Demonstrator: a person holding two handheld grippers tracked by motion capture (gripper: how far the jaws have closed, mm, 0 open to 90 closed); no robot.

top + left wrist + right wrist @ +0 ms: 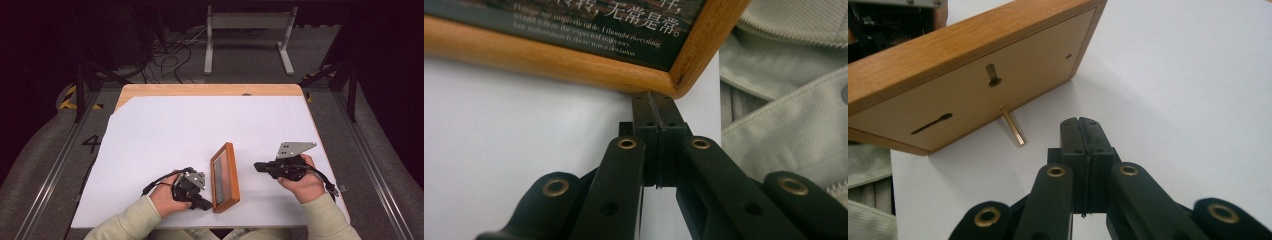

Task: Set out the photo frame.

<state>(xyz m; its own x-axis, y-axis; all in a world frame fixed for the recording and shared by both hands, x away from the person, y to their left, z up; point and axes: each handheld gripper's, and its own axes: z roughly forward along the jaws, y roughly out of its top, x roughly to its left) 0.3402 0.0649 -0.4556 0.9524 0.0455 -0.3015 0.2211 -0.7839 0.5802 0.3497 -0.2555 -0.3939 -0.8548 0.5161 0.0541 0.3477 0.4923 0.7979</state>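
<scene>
**A:** Two grippers, both jaws pressed together, nothing held. Left gripper sits lower centre of the high view, tips at the near corner of the picture frame. Right gripper is right of centre, near the frame, not touching.

**B:** Where's the frame exactly?

**A:** Lower centre of the white table, between the two hands. Propped on its edge, leaning, near end by the table's front edge. In the left gripper view the closed tips meet the wooden corner, top centre; printed face with text behind it. Contact or just beside, can't tell.

**B:** Back side?

**A:** Right gripper view, upper left: flat backing board with a hanging slot, and a thin brass peg propping it up on the table.

**B:** Handling?

**A:** Rigid wood rim, probably light. Front looks glazed, so treat as fragile and slick. The peg is a skinny single support; a sideways nudge likely tips it.

**B:** Grip point?

**A:** Open up and pinch across the wooden rim on a long side, mid-length. Stay off the glass and peg. Steady with the other gripper at the far edge.
</scene>
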